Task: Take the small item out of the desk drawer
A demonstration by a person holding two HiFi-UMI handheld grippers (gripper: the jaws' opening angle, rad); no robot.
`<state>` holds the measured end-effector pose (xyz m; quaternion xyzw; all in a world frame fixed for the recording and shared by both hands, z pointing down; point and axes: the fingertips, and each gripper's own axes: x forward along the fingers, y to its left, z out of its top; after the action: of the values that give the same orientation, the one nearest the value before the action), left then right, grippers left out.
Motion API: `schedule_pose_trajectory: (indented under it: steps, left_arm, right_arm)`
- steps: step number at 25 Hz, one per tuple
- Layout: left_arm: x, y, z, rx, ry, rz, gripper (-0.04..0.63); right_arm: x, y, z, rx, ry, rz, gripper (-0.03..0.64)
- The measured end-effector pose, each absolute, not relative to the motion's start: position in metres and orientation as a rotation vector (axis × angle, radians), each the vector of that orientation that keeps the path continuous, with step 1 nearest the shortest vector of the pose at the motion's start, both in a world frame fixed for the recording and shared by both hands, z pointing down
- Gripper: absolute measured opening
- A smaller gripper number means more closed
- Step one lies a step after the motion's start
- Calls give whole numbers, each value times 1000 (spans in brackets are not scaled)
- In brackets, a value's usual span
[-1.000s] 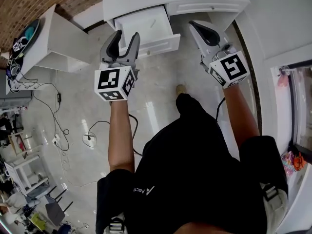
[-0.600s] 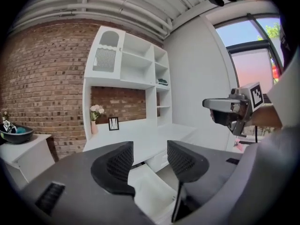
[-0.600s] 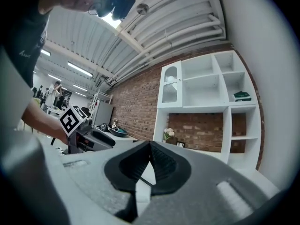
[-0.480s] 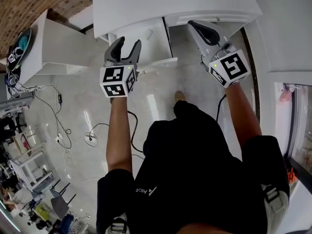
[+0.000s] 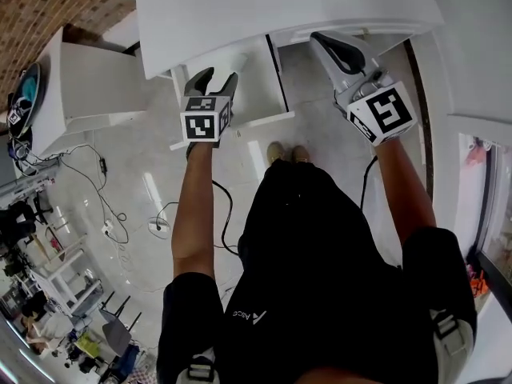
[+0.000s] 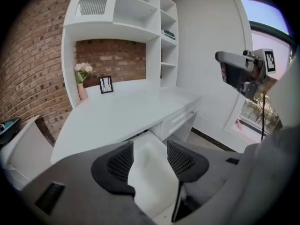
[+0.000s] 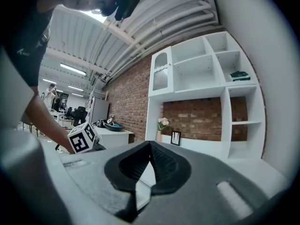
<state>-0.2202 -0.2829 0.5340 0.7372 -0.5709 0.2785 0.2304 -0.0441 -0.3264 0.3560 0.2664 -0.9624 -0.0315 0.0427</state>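
The white desk drawer (image 5: 254, 94) stands pulled out under the desk top (image 5: 280, 6), which hides its back part. My left gripper (image 5: 217, 77) hangs open over the drawer's left half, and the bare white drawer floor (image 6: 151, 172) shows between its pads. No small item can be made out in the drawer in any view. My right gripper (image 5: 330, 45) is held at the right, in front of the neighbouring closed drawer front, with its jaws shut on nothing. Its tips (image 7: 150, 146) touch and point up toward the shelves.
A white shelf unit (image 6: 136, 27) rises behind the desk, with a vase of flowers (image 6: 82, 74) and a small picture frame (image 6: 106, 84) on the desk. A low white cabinet (image 5: 88, 86) stands to the left. Cables (image 5: 104, 206) trail over the floor. The person's feet (image 5: 286, 152) are near the drawer front.
The view has moved in over the desk, so the desk top covers more of the drawer. My left gripper has moved forward over the open drawer. The right gripper has stayed shut, nearly in place.
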Motion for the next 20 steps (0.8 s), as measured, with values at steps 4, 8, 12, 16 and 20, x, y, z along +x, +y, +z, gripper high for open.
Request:
schedule_pose_trajectory:
  steps: [4, 8, 12, 16, 20]
  left_arm:
    - [-224, -306, 582, 1997, -1485, 854, 219]
    - [-227, -333, 627, 1965, -1407, 891, 219]
    - [-229, -350, 672, 1935, -1335, 943, 219]
    - [-236, -363, 708, 1887, -1317, 989, 219]
    - [-239, -370, 739, 1852, -1297, 1036, 219]
  right_arm:
    - [-46, -342, 373, 836, -2906, -84, 0]
    - [-48, -360, 396, 876, -2877, -43, 0]
    - [-49, -370, 412, 911, -2847, 18, 0]
    - [-45, -379, 434, 925, -2829, 4, 0]
    - [-45, -383, 450, 941, -2804, 43, 0]
